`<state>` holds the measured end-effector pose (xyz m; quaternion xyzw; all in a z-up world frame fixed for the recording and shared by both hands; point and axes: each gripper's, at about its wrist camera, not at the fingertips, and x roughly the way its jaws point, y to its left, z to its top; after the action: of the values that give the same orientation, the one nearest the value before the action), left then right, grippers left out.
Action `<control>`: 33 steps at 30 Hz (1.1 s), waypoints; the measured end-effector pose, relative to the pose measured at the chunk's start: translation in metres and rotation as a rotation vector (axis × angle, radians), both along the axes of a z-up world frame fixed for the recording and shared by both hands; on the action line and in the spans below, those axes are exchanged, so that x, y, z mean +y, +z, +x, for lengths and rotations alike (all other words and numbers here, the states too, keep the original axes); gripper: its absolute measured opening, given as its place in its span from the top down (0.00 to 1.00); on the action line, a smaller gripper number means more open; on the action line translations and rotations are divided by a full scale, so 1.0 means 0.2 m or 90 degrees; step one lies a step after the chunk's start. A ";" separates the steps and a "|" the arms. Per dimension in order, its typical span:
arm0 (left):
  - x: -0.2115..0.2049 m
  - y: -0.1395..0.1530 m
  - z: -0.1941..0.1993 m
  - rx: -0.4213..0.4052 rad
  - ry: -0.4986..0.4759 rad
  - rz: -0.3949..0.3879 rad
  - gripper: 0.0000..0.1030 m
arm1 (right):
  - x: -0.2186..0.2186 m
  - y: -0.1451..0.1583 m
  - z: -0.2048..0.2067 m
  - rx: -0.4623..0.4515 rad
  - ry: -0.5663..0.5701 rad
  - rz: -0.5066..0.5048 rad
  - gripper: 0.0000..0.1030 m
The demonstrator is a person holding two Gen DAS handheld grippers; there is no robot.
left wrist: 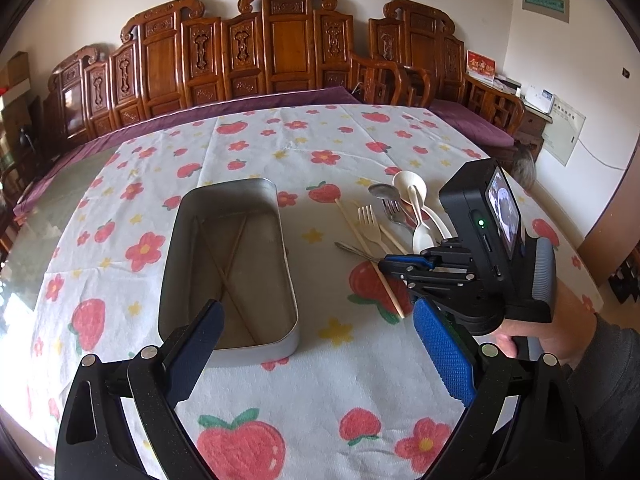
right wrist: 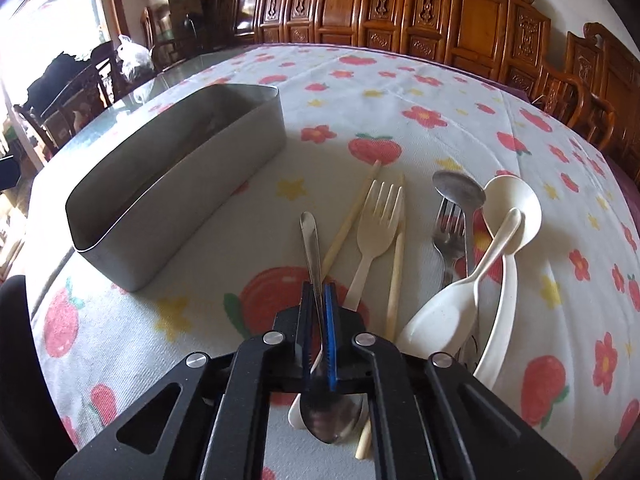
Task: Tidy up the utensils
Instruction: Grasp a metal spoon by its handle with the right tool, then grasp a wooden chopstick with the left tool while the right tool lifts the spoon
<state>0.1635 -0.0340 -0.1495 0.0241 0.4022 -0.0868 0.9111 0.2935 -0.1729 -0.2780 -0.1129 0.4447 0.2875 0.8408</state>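
The right gripper (right wrist: 319, 300) is clamped on the handle of a metal spoon (right wrist: 314, 256): its black and blue pads press the thin shaft from both sides, the handle tip pointing away from the camera and the bowl lying close under the lens. The left gripper (left wrist: 320, 344) hangs with its fingers spread wide and nothing between them, above the near end of a metal tin (left wrist: 230, 264).

The gripped spoon lies across a wooden chopstick (right wrist: 352, 216) on the tablecloth (right wrist: 360, 92). Just beside it to the right is a cream plastic fork (right wrist: 374, 232), with a second chopstick (right wrist: 396, 276) along its far side. Further right, a metal fork (right wrist: 450, 236) and another metal spoon (right wrist: 458, 196) overlap, touching a heap of cream plastic spoons (right wrist: 508, 216).

The tin stands left of the utensils, apart from them, and holds two crossed chopsticks (left wrist: 232, 256). A hand (left wrist: 560, 328) grips the right tool's handle. Carved wooden furniture (left wrist: 280, 48) lines the wall behind the table.
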 end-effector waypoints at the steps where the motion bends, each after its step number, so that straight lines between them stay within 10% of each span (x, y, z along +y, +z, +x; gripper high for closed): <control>1: 0.00 0.00 0.01 0.001 0.000 0.001 0.11 | 0.00 -0.01 0.00 0.010 0.004 -0.008 0.94; 26: -0.19 -0.12 0.19 0.021 -0.025 0.018 0.11 | -0.42 0.19 -0.01 -0.017 -0.109 0.094 0.96; 33: -0.29 -0.20 0.32 0.044 -0.046 0.020 0.37 | -0.49 0.20 0.03 -0.018 -0.132 0.109 0.96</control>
<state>0.2276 -0.0925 -0.1889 0.0502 0.4339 -0.1143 0.8923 0.2986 -0.2709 -0.2383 0.0021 0.4160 0.2341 0.8787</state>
